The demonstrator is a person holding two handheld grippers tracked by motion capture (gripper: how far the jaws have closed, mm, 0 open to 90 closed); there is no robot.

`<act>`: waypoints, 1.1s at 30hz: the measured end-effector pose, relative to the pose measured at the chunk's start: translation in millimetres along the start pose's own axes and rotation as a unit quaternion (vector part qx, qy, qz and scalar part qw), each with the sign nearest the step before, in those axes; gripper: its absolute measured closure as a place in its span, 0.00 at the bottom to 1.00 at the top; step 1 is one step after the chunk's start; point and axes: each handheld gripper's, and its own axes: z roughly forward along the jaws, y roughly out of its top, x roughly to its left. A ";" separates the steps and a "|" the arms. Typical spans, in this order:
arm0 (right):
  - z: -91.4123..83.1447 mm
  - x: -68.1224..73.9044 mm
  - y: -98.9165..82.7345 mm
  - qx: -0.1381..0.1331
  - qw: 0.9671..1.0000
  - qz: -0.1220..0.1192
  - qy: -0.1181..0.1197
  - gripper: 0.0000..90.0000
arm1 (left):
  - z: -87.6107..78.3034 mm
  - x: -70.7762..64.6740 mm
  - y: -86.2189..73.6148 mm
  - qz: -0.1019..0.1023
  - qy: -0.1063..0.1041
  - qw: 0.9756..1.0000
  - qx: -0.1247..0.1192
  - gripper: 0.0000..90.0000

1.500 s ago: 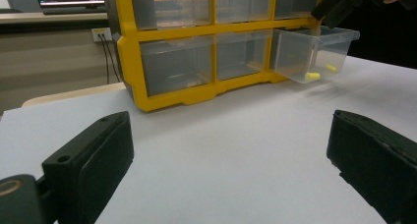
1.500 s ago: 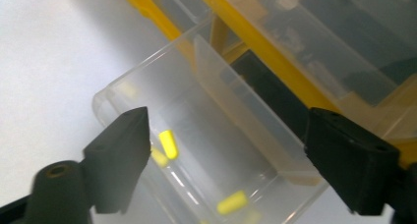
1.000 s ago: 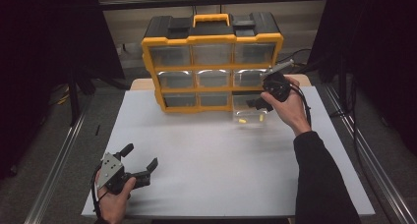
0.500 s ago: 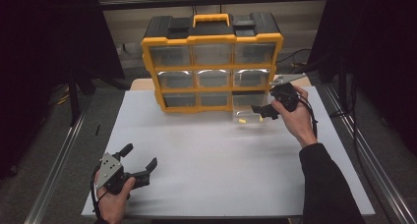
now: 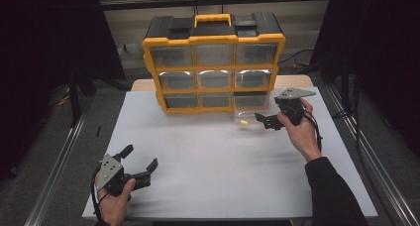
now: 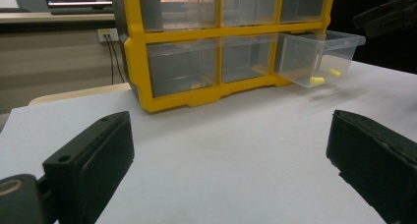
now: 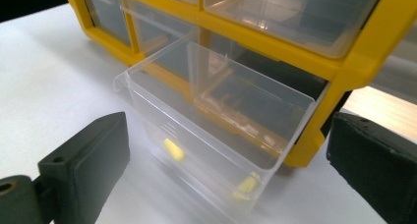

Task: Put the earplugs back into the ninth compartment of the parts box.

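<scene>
A yellow and black organiser cabinet (image 5: 213, 67) with clear drawers stands at the back of the white table (image 5: 223, 161). Its bottom right drawer (image 5: 250, 112) is pulled out and holds two small yellow pieces (image 5: 243, 122). My right gripper (image 5: 266, 122) is open just right of the drawer's front, touching nothing. In the right gripper view the drawer (image 7: 221, 101) and a yellow piece (image 7: 172, 149) lie between the spread jaws. My left gripper (image 5: 140, 156) rests open and empty near the front left corner. From there the cabinet (image 6: 133, 52) and the open drawer (image 6: 319, 52) are far ahead.
Metal rails (image 5: 54, 171) run along both sides of the table, with dark curtains behind them. Cables (image 5: 297, 62) lie behind the cabinet. The other drawers (image 5: 215, 80) are closed. The table's front edge is right under my left hand.
My right gripper has drawn back from the cabinet toward the person, away from the drawer front. The drawer stays pulled out. The left gripper has not moved.
</scene>
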 end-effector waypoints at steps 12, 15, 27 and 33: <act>-14.6 13.5 -29.1 -0.040 0.999 0.018 -0.003 0.02 | 1.1 -1.4 0.0 -0.001 -0.002 1.000 0.002 0.04; -17.9 16.7 -35.9 -0.050 0.998 0.023 -0.006 0.02 | 1.1 -1.6 0.1 -0.001 -0.002 1.000 0.001 0.04; -38.3 27.6 -58.4 -0.074 0.996 0.032 -0.033 0.02 | 1.1 -0.2 -0.4 0.001 0.007 1.000 0.004 0.05; -48.5 32.3 -69.1 -0.084 0.995 0.034 -0.047 0.02 | 0.0 -0.6 0.2 0.005 0.005 1.000 0.003 0.04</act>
